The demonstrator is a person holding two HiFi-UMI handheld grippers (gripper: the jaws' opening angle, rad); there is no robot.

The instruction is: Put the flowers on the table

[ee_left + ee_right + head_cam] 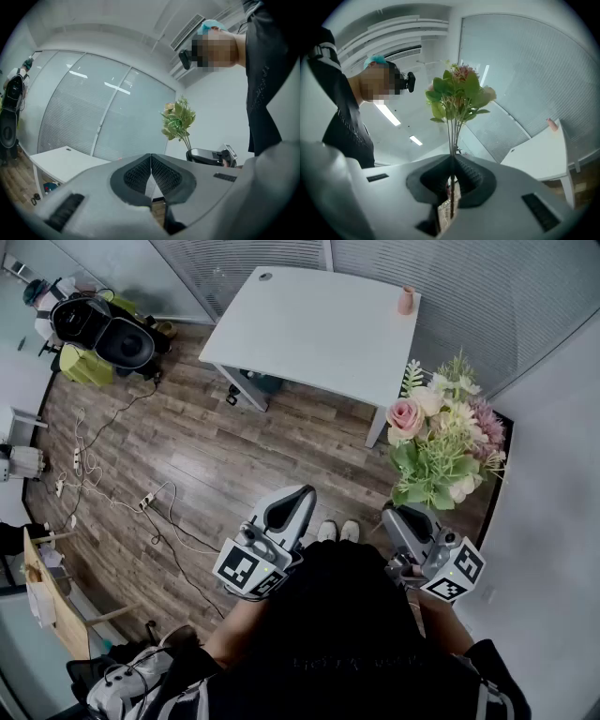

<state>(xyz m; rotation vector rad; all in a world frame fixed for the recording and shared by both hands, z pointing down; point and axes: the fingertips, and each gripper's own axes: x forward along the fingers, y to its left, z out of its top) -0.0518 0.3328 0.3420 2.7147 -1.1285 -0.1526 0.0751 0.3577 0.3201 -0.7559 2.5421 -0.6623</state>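
The right tool (451, 161), smooth grey plastic with ribbed black pads, pinches the thin straight stems of a bushy bouquet of pink and cream flowers with green leaves (439, 442), held upright just off the near right corner of the flat white rectangular desk (309, 329). The left tool (151, 158), short of the desk's near edge, has its ribbed pads pressed together on nothing.

No legible text or numbers, seemingly.
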